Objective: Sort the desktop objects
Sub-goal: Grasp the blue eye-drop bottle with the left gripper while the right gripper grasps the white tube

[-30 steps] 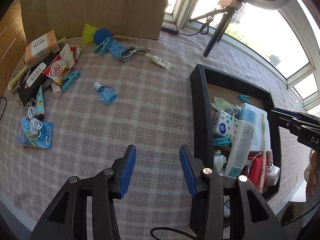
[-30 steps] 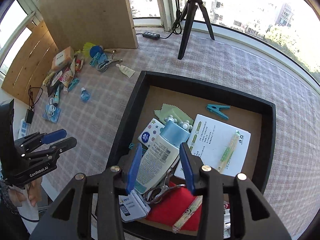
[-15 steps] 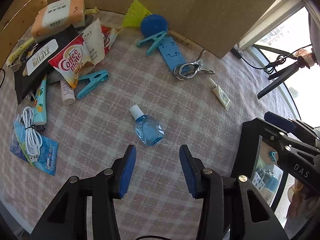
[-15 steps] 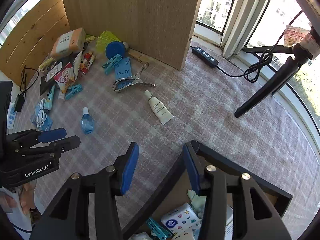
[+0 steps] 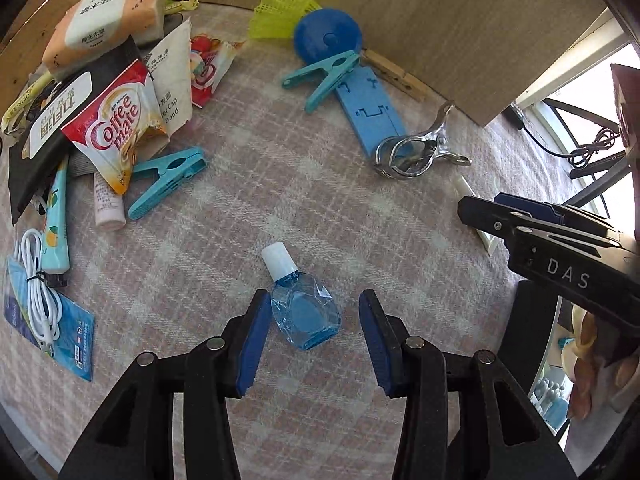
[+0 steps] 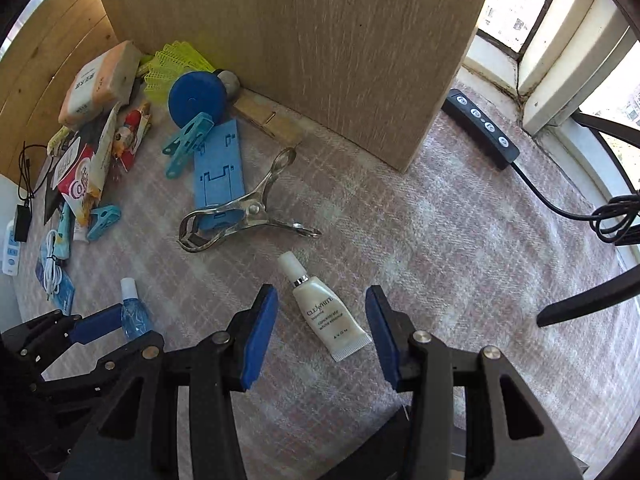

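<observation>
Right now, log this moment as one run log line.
left gripper: open, straddling blue bottle | right gripper: open, straddling white tube | both lying on plaid cloth, ungrasped

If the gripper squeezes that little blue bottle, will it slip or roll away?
The blue bottle lies flat between the open left gripper pads, so it probably won't roll. Its glossy, faceted plastic looks slippery and might squirt out. It seems small and light, likely stiff.

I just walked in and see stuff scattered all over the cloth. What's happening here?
A person is sorting desk clutter with two handheld grippers. The left gripper is open around a small blue bottle lying on the checked cloth, not yet clamped. The right gripper is open around a white cream tube. Clips, packets and a cable are piled off to the left.
</observation>
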Demonstrator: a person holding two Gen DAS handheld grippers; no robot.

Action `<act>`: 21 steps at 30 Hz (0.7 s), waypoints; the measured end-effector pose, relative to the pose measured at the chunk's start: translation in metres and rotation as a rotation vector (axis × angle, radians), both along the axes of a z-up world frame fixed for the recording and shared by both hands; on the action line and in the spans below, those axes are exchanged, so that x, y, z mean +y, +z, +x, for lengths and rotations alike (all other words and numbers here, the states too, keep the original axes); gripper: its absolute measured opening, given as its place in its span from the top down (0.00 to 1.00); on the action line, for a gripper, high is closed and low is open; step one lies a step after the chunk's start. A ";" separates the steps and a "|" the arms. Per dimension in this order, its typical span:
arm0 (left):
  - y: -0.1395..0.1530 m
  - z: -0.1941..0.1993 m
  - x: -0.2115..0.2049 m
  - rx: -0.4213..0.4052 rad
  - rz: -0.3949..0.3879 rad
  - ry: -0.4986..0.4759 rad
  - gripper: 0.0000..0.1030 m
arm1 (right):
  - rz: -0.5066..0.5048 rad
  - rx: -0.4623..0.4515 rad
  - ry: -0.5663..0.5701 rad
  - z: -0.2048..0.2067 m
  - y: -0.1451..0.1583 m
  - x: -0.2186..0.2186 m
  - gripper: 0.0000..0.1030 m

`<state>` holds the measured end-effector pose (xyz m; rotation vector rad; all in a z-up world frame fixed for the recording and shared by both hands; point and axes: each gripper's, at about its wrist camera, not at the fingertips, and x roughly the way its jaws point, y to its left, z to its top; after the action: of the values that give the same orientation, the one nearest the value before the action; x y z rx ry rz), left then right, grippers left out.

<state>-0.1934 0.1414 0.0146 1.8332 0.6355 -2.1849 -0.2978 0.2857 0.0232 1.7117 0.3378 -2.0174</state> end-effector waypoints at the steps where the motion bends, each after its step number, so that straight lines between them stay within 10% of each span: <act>1: 0.000 0.000 0.002 0.001 0.000 -0.006 0.59 | 0.007 0.000 0.000 0.000 -0.002 -0.001 0.56; 21: -0.003 0.058 0.003 0.042 -0.058 -0.119 0.68 | -0.014 -0.033 -0.117 0.021 0.001 0.017 0.79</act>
<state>-0.1350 0.1445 0.0118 1.8444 0.4773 -2.2964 -0.2769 0.3029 0.0241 1.7919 0.2162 -2.0658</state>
